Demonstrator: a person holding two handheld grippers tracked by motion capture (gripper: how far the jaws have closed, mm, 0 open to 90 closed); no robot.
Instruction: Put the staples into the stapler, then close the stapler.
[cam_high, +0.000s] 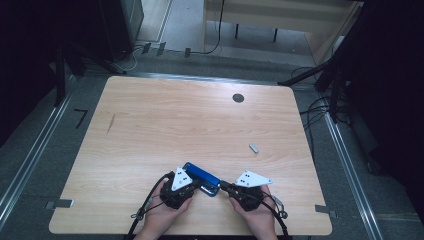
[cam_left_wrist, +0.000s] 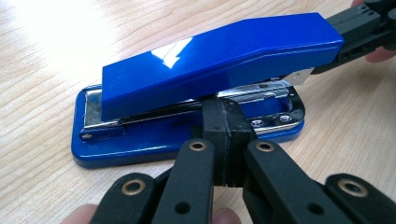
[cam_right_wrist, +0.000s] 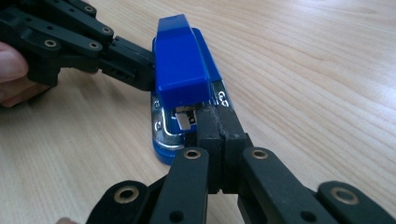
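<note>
A blue stapler lies on the wooden table near its front edge, its top arm tilted up a little over the metal magazine. My left gripper is shut with nothing between the jaws. In the left gripper view, the left gripper pokes at the stapler's long side, under the top arm. My right gripper is shut too, and in its own view the right gripper rests against the stapler's near end by the metal part. There the left gripper meets the stapler's left side.
A small grey piece lies on the table to the right, beyond the stapler. A dark round hole sits near the far edge. Cables and stand legs lie on the floor around the table.
</note>
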